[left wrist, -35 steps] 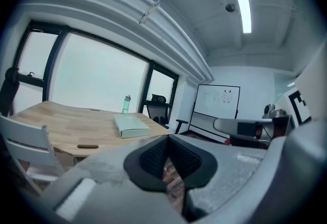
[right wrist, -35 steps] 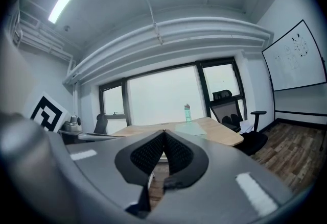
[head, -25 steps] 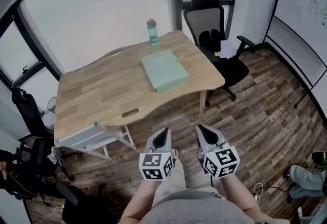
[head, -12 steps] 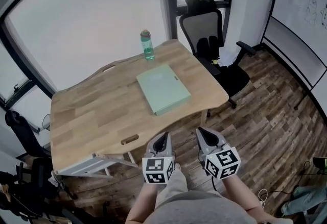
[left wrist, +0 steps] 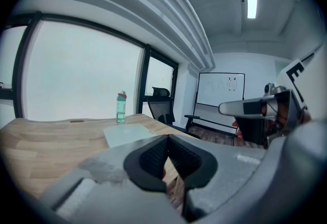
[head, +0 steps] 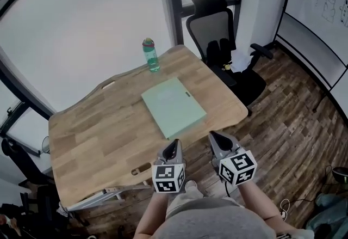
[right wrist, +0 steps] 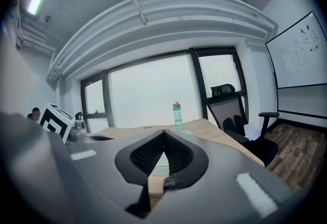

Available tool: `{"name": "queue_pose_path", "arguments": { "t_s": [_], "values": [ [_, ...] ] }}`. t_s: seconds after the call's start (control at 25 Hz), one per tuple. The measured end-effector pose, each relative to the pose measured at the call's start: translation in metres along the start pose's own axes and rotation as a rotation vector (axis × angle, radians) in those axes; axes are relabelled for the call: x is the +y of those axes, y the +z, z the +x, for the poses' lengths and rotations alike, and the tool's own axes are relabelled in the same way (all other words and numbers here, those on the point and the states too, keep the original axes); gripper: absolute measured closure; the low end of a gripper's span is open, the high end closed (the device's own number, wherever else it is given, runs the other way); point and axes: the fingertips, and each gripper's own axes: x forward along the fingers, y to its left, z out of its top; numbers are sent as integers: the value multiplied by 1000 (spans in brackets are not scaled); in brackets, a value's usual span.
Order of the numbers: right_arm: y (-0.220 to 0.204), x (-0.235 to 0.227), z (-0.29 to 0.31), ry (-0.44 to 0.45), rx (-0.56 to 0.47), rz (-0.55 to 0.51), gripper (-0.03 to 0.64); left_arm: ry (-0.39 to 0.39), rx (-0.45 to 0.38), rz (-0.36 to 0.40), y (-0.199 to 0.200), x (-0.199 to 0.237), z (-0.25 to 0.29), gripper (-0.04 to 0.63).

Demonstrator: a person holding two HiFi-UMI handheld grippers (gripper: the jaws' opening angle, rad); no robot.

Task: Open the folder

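A pale green folder (head: 174,106) lies closed and flat on the wooden table (head: 98,134), near its front right edge; in the left gripper view the folder (left wrist: 127,133) is ahead on the tabletop. My left gripper (head: 174,147) is shut and empty, just short of the table's front edge. My right gripper (head: 216,139) is beside it, also shut with nothing in it, just off the front edge near the right corner. Both point toward the folder without touching it.
A teal water bottle (head: 150,55) stands at the table's far edge behind the folder. A black office chair (head: 222,42) sits at the right end of the table. A whiteboard (head: 321,20) is on the right wall. The floor is dark wood planks.
Both grippers have moved forward toward the table, which now lies closer; their tips have reached its front edge. The jaws stayed shut.
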Motion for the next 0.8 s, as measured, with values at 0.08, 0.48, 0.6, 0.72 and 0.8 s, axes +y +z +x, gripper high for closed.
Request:
{"name": "queue_pose_path", "arguments": {
  "t_s": [0.08, 0.48, 0.6, 0.72, 0.8],
  "values": [
    [3, -4, 16, -9, 3, -5, 615, -15, 11, 1, 0, 7, 12, 592],
    [-5, -31, 90, -54, 51, 7, 615, -72, 56, 4, -2, 50, 60, 592],
    [-12, -42, 108, -71, 73, 9, 615, -80, 76, -5, -7, 63, 71, 592],
    [-21, -57, 123, -92, 109, 7, 615, -88, 91, -20, -14, 72, 82, 592],
    [-28, -67, 128, -106, 136, 6, 614, -98, 102, -30, -19, 74, 87, 569]
  ]
}}
